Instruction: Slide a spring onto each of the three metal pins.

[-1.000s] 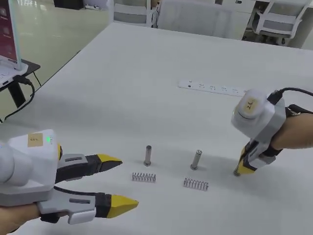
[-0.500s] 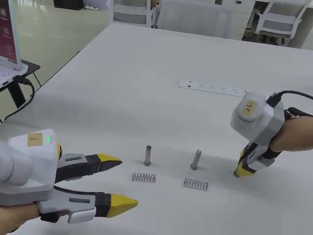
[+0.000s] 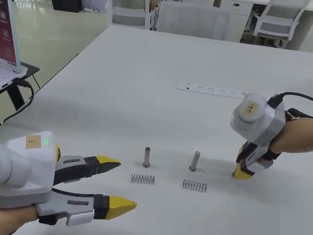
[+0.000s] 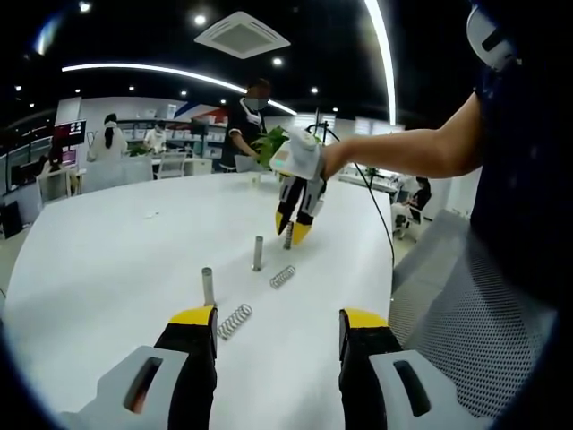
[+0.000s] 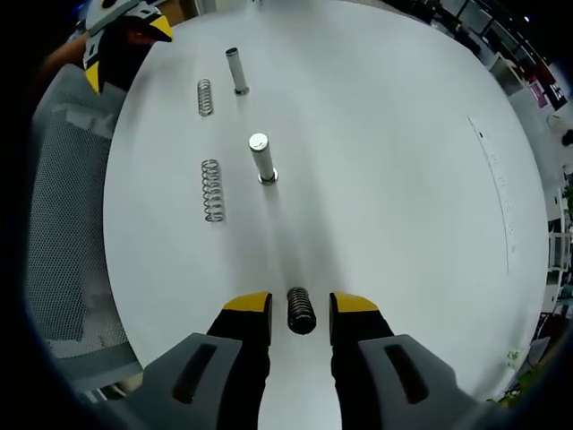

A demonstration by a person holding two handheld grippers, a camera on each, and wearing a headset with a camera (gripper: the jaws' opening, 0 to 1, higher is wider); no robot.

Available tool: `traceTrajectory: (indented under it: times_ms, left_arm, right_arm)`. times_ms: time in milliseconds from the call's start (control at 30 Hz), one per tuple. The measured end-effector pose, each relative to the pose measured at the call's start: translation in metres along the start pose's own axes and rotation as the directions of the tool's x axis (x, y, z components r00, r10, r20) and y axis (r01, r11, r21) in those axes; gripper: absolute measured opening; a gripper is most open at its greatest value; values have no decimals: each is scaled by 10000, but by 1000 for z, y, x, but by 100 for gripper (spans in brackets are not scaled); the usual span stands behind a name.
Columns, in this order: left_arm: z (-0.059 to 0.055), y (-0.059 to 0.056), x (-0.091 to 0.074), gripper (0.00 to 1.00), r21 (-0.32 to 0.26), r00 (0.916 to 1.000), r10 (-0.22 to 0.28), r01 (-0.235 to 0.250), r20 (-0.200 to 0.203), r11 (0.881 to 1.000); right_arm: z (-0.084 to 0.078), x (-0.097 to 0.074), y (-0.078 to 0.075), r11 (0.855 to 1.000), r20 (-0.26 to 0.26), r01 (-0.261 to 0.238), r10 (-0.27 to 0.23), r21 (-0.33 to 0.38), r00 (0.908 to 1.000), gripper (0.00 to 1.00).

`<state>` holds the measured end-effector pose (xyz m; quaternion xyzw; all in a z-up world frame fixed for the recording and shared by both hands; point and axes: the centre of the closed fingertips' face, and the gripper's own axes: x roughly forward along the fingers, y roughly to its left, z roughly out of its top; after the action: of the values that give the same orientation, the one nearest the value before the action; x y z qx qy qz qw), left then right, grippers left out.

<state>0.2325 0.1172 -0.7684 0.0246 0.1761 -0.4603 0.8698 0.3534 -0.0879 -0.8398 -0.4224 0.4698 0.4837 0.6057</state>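
Two bare metal pins stand upright on the white table [image 3: 146, 98], the left pin [image 3: 146, 156] and the middle pin [image 3: 194, 160]. In front of each lies a loose spring, one [image 3: 143, 179] by the left pin and one [image 3: 194, 185] by the middle pin. My right gripper [image 3: 242, 171] points down at the table on the right. In the right gripper view its jaws [image 5: 301, 309] stand a little apart around a third pin with a spring on it [image 5: 301, 315], with a gap on both sides. My left gripper [image 3: 119, 183] hovers open and holds nothing at the lower left, facing the pins [image 4: 208, 285].
A white power strip [image 3: 212, 90] lies farther back on the table. A stand with a screen and cables [image 3: 10, 73] is off the left edge. Office chairs [image 3: 271, 22] stand beyond the far edge. People stand past the table in the left gripper view.
My right gripper has drawn slightly back from the right-hand pin and its jaws now stand off the spring. The left gripper, pins and loose springs have stayed put.
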Motion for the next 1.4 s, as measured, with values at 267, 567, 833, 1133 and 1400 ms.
traceTrajectory:
  times_ms: [267, 567, 833, 1133, 1400]
  left_arm:
    - [0, -1, -2, 49, 22, 10000, 5, -4, -16, 10000]
    - [0, -1, -2, 49, 59, 10000, 2, -2, -21, 10000]
    - [1, -1, -2, 48, 112, 10000, -19, 19, -9, 9999]
    - [3, -3, -3, 48, 201, 10000, -36, 35, 23, 9998]
    - [4, -4, -4, 48, 229, 10000, -44, 43, 35, 9997]
  right_arm:
    - [13, -6, 1, 9998, 310, 101, -96, -148, 9995, 25]
    - [29, -9, 13, 9984, 567, 37, -5, -558, 9984, 25]
    - [43, -10, 32, 9951, 679, -206, 272, -968, 9973, 25]
    - [53, -6, 49, 9902, 652, -370, 461, -1347, 9968, 24]
    - [58, 3, 62, 9867, 565, -609, 701, -1505, 9959, 23]
